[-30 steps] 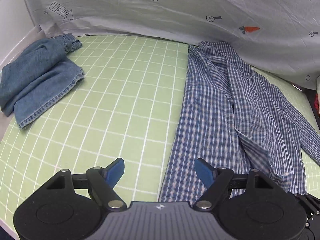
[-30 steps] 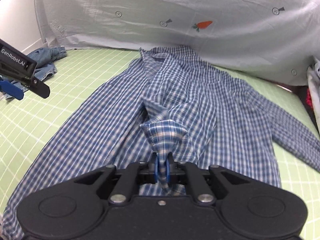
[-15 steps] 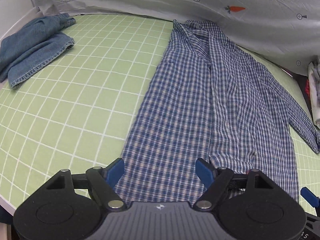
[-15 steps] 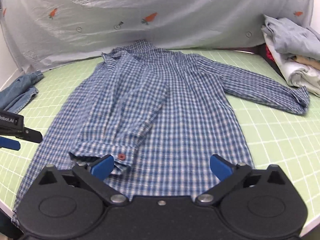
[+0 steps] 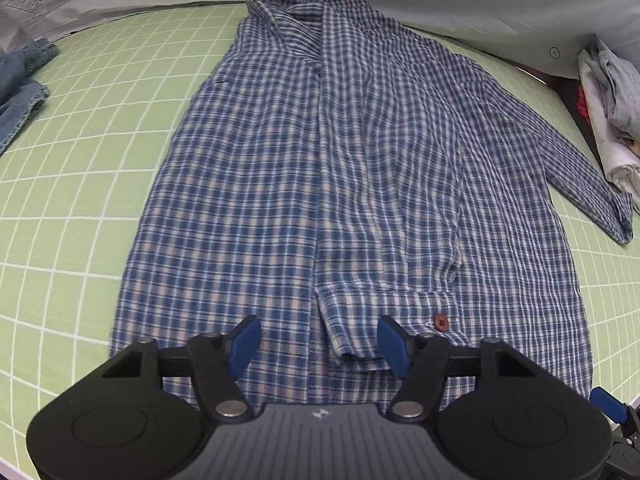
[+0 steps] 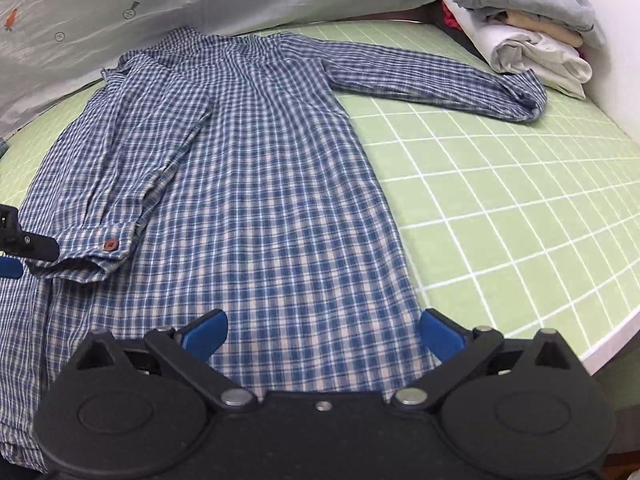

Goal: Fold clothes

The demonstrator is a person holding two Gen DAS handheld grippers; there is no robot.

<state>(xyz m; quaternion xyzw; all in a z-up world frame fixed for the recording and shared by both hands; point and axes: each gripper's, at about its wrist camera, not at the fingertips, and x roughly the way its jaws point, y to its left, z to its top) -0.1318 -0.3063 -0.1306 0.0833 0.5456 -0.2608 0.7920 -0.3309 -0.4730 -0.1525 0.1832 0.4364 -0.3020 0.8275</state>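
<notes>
Shirt (image 6: 256,184): we find it flat on the green mat (image 6: 520,208), long axis running away from us, collar far, one sleeve folded over the body, the other (image 6: 432,76) stretched out rightward. Right gripper (image 6: 322,334): fully spread, empty, over the hem, nearer that sleeve. Left gripper (image 5: 318,340): closing, nothing pinched, folded cuff (image 5: 384,312) between its jaws.

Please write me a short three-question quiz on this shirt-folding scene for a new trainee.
1. True or false: one sleeve of the checked shirt already lies folded across its body.
2. Where does the other sleeve lie? A) tucked under the shirt B) stretched out on the green mat C) hanging off the edge
3. What colour is the button on the folded cuff?

Key
1. True; the cuff rests near the hem.
2. B, reaching toward the pile of clothes.
3. Reddish brown.
</notes>
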